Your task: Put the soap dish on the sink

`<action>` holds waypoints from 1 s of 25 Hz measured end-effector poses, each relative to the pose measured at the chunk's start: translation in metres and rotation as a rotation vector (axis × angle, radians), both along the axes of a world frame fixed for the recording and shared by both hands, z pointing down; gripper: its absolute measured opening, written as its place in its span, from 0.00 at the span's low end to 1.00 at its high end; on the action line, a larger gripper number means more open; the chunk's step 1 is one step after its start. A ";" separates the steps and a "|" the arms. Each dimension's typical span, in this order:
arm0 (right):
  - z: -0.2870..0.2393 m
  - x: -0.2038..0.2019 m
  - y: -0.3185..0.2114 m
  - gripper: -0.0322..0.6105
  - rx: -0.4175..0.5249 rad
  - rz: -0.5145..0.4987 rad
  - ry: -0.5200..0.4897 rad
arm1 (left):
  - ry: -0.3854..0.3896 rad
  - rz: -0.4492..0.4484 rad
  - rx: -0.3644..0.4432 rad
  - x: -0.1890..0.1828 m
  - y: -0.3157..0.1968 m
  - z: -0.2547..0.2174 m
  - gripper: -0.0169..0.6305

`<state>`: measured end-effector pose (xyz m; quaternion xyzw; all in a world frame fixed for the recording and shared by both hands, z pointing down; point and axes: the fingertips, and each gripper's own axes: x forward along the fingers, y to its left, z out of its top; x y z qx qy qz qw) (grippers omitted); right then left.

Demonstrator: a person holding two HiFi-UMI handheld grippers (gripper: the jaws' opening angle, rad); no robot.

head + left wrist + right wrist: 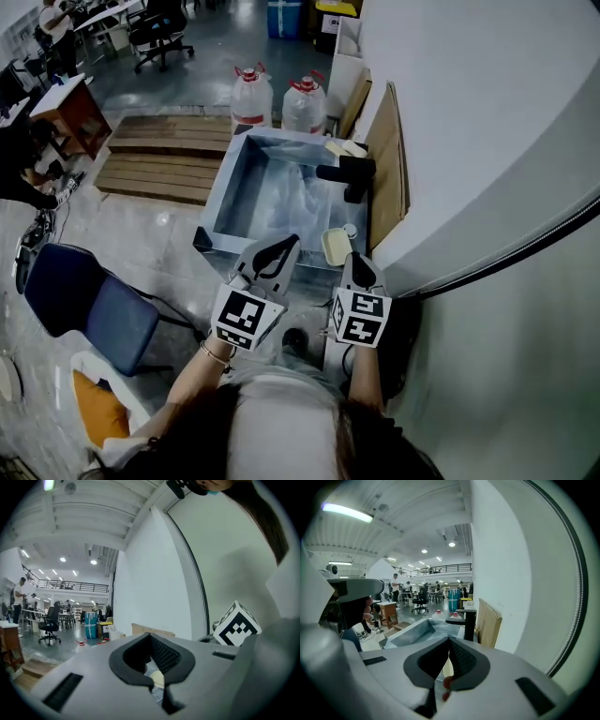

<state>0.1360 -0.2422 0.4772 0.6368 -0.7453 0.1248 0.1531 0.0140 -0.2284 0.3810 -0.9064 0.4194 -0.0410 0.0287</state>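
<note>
A pale yellow soap dish point(336, 247) rests on the near right corner of the metal sink point(217, 197), below the black faucet point(349, 173). My left gripper point(292, 242) is shut and empty, its tips over the sink's near rim just left of the dish. My right gripper point(359, 259) is also shut and empty, its tip right beside the dish. In the left gripper view the shut left gripper point(150, 634) shows a sliver of the dish point(158, 679) through its jaw hole. The right gripper view has the shut right gripper point(449, 639) pointing toward the faucet point(466, 620) and basin point(417, 630).
A wooden board point(386, 173) leans on the white wall right of the sink. Two water jugs point(251, 94) stand beyond the sink, with wooden pallets point(169, 159) to the left. A blue chair point(89, 300) stands at the near left. Another cream item point(345, 148) lies at the sink's far right corner.
</note>
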 end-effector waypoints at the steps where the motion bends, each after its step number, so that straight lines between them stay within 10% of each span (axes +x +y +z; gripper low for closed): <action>1: -0.005 -0.002 0.004 0.09 0.010 0.001 0.001 | 0.002 0.003 0.004 -0.002 0.004 -0.002 0.03; 25: -0.086 -0.050 0.101 0.09 0.203 -0.018 0.026 | 0.026 0.035 0.057 -0.044 0.090 -0.024 0.03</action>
